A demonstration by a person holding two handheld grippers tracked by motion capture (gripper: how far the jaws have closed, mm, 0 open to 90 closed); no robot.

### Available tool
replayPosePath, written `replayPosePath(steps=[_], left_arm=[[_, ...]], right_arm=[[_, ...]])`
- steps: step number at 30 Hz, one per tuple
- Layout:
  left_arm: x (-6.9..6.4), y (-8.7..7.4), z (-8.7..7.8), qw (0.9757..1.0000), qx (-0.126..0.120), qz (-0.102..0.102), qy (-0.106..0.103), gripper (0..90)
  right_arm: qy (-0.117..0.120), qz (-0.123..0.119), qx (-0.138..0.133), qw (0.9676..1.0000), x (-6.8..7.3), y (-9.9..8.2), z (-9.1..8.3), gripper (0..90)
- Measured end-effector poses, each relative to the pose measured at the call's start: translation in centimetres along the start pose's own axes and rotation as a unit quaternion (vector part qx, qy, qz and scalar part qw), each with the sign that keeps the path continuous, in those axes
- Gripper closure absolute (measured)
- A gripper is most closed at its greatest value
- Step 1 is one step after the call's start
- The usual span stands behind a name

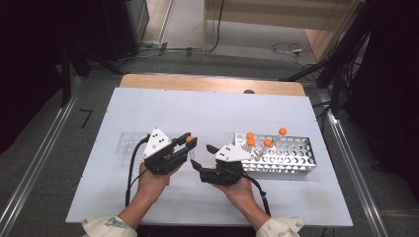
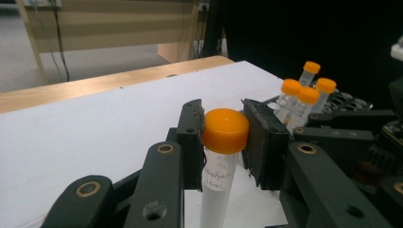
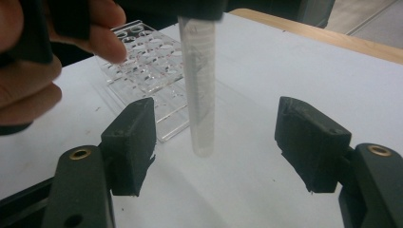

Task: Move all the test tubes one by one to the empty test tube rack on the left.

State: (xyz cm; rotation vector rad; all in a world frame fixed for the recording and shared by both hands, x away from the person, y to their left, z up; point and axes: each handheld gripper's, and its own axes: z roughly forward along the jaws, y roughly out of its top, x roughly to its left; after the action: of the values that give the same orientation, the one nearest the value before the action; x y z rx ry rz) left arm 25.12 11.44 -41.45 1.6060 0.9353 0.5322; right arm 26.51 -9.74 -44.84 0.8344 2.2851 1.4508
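Handover done: left hand-held gripper grasps an orange-capped tube by its cap; right hand-held gripper released, clear rack beyond the tube awaiting it.

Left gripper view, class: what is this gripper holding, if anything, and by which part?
The left gripper holds a clear tube upright, its jaws clamped on the sides of the tube's orange cap.

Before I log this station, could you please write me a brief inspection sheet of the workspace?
Surface: white board on a wooden table.
Job's things: orange-capped tube hanging upright; four capped tubes in the metal rack; clear rack without tubes.
Clutter: nothing seen.
Grippers: left gripper clamped on the tube's cap; right gripper open, the tube's tip between its jaws untouched.
Cables: trailing from both grippers; more on the floor.
Surroundings: floor rails, dark stands.
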Motion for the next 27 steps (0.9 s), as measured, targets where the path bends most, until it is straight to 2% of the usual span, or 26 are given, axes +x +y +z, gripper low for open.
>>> replayPosePath(steps=[7,15,27], left_arm=[[1.8,0.9,-1.2,0.9993,-0.018,-0.021,0.024,69.2],[3.7,1.7,-2.5,0.9977,-0.032,-0.034,0.048,69.2],[5.2,1.8,-3.3,0.9959,-0.037,-0.043,0.070,69.2]], right_arm=[[-0.003,0.000,0.002,1.0000,-0.2,0.0,-0.1,25.7],[-0.004,0.003,0.005,1.0000,-0.1,-0.1,-0.1,21.0],[-0.007,0.003,0.005,1.0000,-0.3,-0.2,-0.2,21.0]])
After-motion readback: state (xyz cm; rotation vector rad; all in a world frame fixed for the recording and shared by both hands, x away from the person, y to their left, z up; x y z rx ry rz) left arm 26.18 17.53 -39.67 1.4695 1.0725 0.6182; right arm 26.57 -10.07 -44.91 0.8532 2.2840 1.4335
